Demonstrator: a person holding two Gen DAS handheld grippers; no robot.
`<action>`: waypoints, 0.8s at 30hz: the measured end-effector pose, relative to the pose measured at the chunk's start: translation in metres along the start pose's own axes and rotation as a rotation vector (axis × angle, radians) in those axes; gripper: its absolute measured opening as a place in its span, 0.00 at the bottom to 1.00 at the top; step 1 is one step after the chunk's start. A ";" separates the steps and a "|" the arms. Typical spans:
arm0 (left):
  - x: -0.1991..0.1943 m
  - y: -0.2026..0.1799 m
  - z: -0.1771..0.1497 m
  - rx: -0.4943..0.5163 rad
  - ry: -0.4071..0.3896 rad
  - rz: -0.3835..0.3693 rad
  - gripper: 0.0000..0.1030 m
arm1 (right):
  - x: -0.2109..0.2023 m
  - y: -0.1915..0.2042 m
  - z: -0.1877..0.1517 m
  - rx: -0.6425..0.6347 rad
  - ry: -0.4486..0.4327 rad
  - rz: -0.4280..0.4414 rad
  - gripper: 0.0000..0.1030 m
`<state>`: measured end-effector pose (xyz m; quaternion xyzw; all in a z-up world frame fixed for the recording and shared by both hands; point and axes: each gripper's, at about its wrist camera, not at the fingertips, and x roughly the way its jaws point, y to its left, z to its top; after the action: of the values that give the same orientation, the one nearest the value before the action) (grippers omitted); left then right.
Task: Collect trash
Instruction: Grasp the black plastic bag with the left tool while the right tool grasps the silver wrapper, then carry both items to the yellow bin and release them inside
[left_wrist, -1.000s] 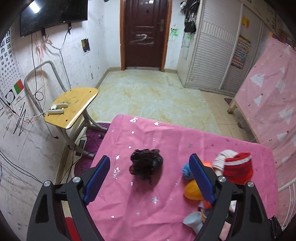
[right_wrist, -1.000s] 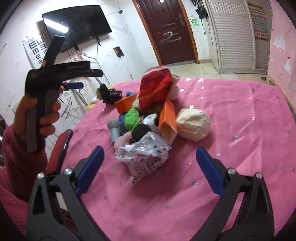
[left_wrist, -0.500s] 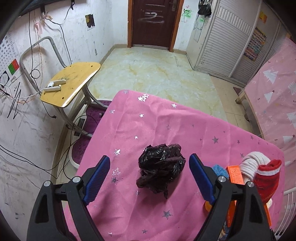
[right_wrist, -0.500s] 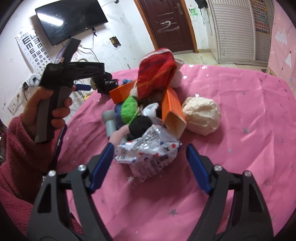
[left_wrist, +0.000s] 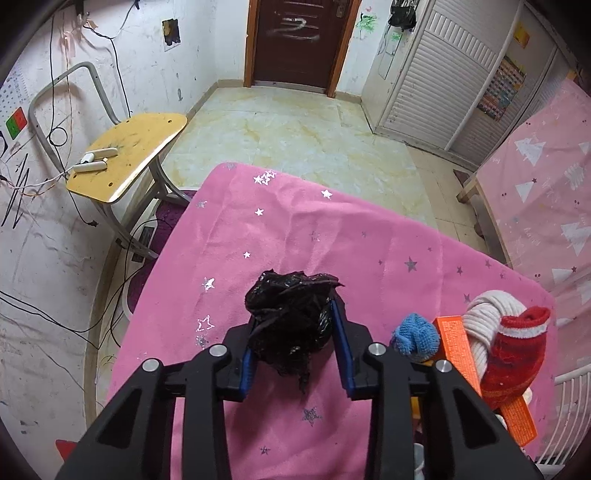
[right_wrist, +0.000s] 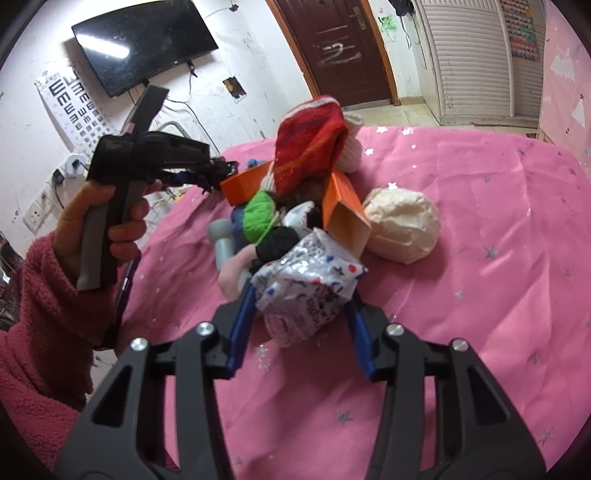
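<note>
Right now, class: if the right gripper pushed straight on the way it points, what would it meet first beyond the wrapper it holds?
The right gripper grips the silver dotted foil wrapper. Straight ahead, probably the open orange cardboard box and black yarn ball; depth is unclear.

home bedroom, wall tv (right_wrist: 144, 44), wardrobe (left_wrist: 454, 85), pink-covered bed (left_wrist: 546, 192)

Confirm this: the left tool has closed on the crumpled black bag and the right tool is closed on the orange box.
Not quite. The right tool is closed on the silver snack wrapper, not the orange box, as the right wrist view shows. The left tool does grip the black bag.
</note>
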<state>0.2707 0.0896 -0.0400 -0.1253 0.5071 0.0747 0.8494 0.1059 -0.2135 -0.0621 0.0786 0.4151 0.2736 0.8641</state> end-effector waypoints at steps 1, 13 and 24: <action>-0.006 -0.001 -0.001 0.001 -0.009 -0.006 0.26 | -0.003 0.000 0.000 0.000 -0.004 0.007 0.44; -0.075 -0.052 -0.016 0.085 -0.117 -0.060 0.26 | -0.049 -0.013 -0.002 0.012 -0.122 0.015 0.44; -0.120 -0.151 -0.051 0.253 -0.165 -0.158 0.27 | -0.120 -0.083 -0.009 0.128 -0.293 -0.087 0.44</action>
<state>0.2092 -0.0695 0.0628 -0.0505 0.4295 -0.0467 0.9004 0.0722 -0.3478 -0.0171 0.1544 0.3044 0.1946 0.9196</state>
